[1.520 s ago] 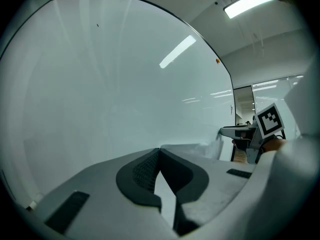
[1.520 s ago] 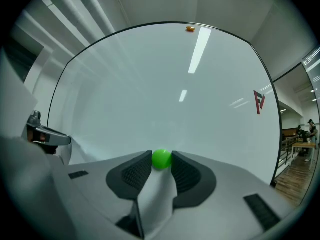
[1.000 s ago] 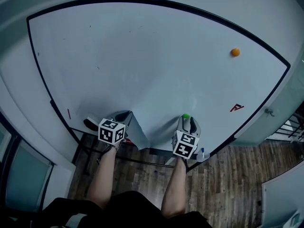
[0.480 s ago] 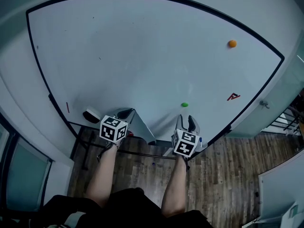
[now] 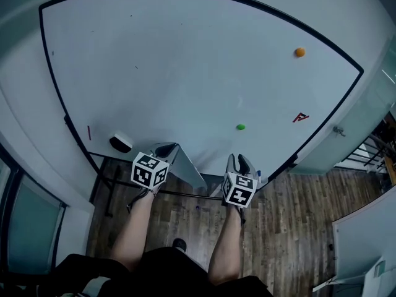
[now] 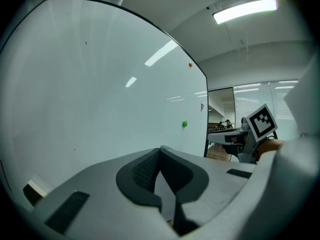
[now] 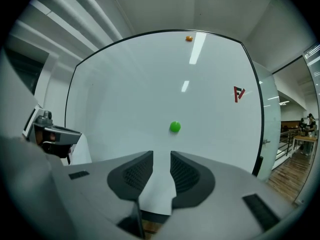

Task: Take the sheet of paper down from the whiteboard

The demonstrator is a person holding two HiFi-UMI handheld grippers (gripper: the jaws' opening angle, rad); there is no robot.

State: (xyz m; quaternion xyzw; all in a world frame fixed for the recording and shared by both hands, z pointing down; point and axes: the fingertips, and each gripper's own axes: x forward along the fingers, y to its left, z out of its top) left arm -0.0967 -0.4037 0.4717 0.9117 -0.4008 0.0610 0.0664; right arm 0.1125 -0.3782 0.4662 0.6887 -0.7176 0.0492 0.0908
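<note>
The whiteboard (image 5: 185, 60) fills the upper head view. A white sheet of paper (image 5: 189, 169) hangs off the board at its lower edge, with my left gripper (image 5: 166, 148) shut on its upper corner. In the left gripper view the pads (image 6: 160, 151) meet, with the sheet seen edge-on between them. The right gripper view shows the sheet (image 7: 80, 151) beside the left gripper (image 7: 50, 131). My right gripper (image 5: 240, 161) is below the green magnet (image 5: 241, 127) and apart from it. Its jaws (image 7: 161, 156) are closing with nothing between them.
An orange magnet (image 5: 299, 52) and a red mark (image 5: 301, 117) are on the board's right side. An eraser (image 5: 120, 143) sits on the board at lower left. Wooden floor (image 5: 291, 228) lies below, and a glass wall stands to the right.
My right gripper has let go of the green magnet, which stays on the board, and drawn back. My left gripper has pulled back too, taking the sheet off the board.
</note>
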